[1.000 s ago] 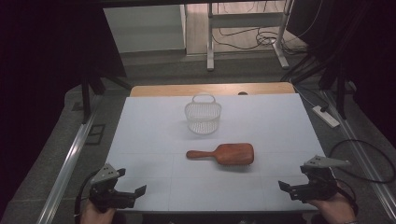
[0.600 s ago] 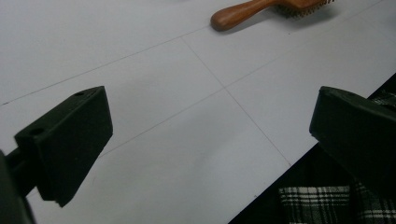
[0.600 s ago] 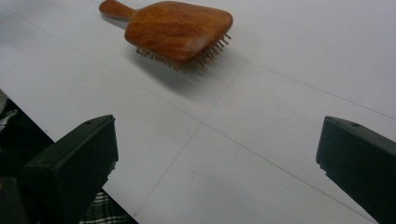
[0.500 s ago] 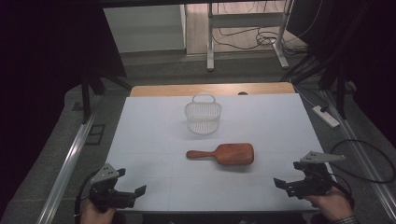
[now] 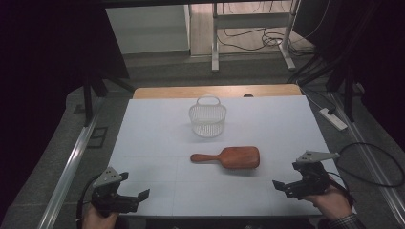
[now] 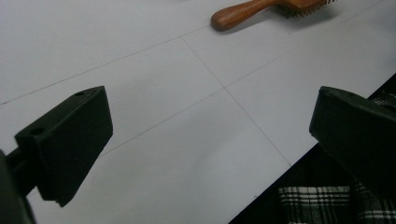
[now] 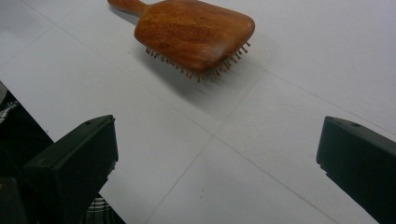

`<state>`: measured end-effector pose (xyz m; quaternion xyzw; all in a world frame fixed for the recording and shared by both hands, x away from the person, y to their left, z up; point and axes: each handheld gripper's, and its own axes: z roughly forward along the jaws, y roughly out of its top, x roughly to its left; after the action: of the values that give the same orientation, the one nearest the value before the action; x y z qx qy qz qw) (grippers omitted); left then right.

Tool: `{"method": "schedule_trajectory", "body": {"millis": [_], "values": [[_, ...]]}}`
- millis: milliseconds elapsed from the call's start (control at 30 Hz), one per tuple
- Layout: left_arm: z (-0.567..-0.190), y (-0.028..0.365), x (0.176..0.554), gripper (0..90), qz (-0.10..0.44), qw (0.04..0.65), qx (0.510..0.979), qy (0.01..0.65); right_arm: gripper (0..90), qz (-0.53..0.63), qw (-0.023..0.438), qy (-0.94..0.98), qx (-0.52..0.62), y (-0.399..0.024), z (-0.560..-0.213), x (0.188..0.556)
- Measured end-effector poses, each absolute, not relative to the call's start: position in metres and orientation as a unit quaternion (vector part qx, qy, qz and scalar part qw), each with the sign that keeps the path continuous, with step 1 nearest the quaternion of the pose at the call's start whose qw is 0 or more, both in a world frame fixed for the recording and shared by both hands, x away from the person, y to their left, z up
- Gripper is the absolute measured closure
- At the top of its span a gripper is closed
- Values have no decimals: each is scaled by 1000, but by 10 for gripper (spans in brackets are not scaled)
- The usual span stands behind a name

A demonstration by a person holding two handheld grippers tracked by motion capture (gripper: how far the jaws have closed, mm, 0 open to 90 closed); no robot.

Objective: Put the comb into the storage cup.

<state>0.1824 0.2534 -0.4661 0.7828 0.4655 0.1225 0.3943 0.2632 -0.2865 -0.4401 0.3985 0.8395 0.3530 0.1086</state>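
High view: flat brown wooden paddle hairbrush (image 5: 229, 157) lies mid white counter (image 5: 153, 129), handle to the left; white plastic mesh basket (image 5: 207, 119) stands just behind it. Left tool (image 5: 136, 196) at near-left edge, right tool (image 5: 282, 186) near-right, both w/ jaws apart, holding nothing.

Left gripper view: brush handle (image 6: 243, 11) far off, top.

Right gripper view: brush (image 7: 194, 32) bristles down, near, ahead of wide-apart jaws.

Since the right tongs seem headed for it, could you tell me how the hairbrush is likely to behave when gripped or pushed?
The hairbrush looks like solid wood, so it is probably stiff and won't flex. It lies bristles-down with its flat back up, so it should slide rather than roll. The smooth, glossy back may be a little slippery; the narrow handle likely gives a surer hold.
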Motion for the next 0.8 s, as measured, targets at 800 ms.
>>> {"method": "schedule_trajectory", "body": {"millis": [800], "values": [[-466, 254, 183, 6, 122, 395, 783, 465, 0, 343, 102, 861, 362, -252, -439, 287]]}}
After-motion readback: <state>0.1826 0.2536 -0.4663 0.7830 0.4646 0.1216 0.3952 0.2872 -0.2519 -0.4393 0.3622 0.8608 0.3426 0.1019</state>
